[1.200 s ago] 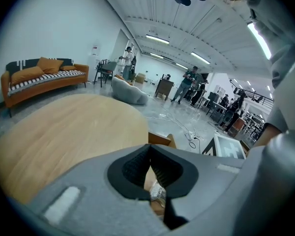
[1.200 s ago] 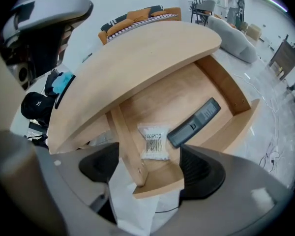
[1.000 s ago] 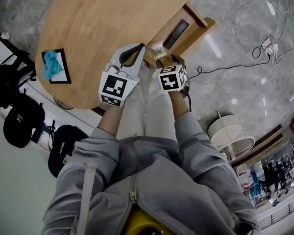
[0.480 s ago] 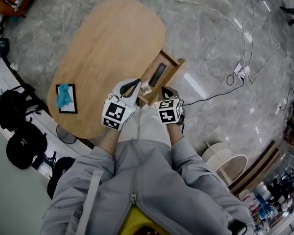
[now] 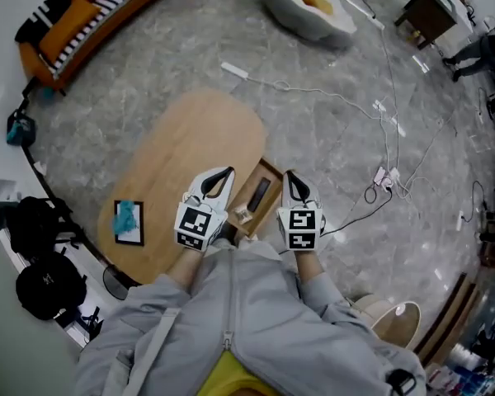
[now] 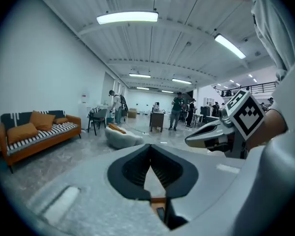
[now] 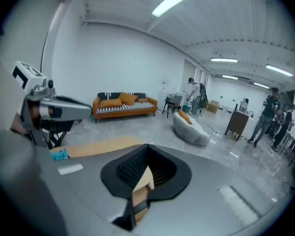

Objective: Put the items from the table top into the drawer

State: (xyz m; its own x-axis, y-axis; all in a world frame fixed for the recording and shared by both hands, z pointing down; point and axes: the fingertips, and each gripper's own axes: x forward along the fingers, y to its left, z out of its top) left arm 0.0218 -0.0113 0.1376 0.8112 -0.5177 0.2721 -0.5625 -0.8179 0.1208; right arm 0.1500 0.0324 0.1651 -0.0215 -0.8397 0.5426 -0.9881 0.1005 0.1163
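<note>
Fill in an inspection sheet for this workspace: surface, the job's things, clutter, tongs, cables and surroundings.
Surface: oval wooden table, mostly bare.
Job's things: teal item on a black-edged tray on the table, not yet put away; open drawer holds a dark flat item and a small pale item.
Clutter: nothing seen.
Tongs: left tongs and right tongs both shut and empty, flanking the drawer in the head view.
Cables: white power strip and tangle of cables on the floor.
Surroundings: black bags beside the table, striped sofa.
</note>
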